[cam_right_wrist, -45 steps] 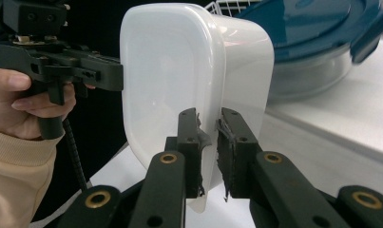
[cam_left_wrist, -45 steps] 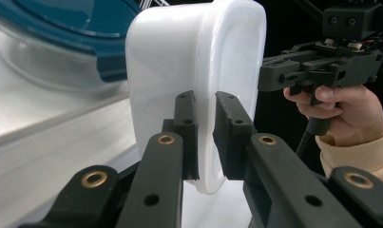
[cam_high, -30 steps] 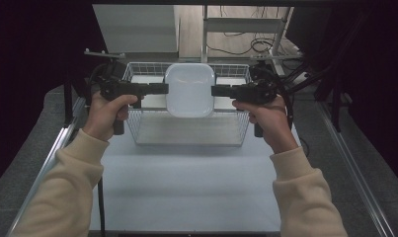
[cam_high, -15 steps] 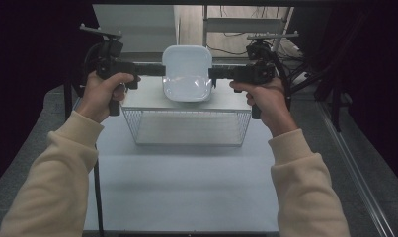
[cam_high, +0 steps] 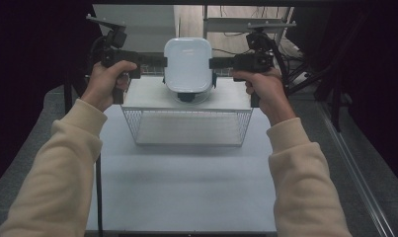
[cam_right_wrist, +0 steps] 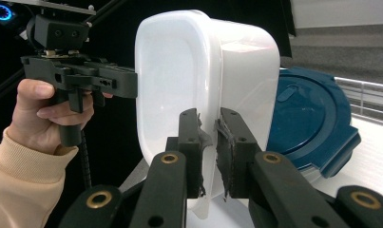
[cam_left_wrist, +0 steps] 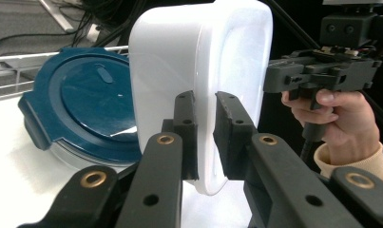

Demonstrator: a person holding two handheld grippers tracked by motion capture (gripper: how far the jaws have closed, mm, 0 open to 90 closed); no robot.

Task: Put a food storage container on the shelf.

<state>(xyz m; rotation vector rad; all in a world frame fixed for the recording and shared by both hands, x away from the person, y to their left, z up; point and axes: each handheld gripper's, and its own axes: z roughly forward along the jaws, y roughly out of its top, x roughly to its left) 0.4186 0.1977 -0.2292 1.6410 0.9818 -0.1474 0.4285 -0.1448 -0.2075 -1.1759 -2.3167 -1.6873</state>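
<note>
I have the white plastic container [cam_high: 187, 63] held up in the air between both tongs, above the far end of the tabletop [cam_high: 186, 192]. My left tongs [cam_high: 159, 61] are pinched shut on the rim of its left side, and in the left gripper view I see the two black jaws clamped on the thin edge of the wall, one pad on each face. My right tongs [cam_high: 214, 62] are clamped the same way on the rim of its right side; in the right gripper view the jaws squeeze the edge with the worn pads pressed against it. The container faces the high view with its flat bottom, rounded corners, its long side running away from me. Directly below and behind it sits a round container with a dark blue lid [cam_left_wrist: 89, 102], resting on a white raised surface [cam_high: 152, 96] beyond the wire basket [cam_high: 186, 127]. The wire basket stands on the tabletop nearer to me than the held container and well below it. Both of my hands, the left hand [cam_high: 105, 84] and the right hand [cam_high: 263, 89], grip the handles at about the same height, cream sleeves reaching in from the bottom.
</note>
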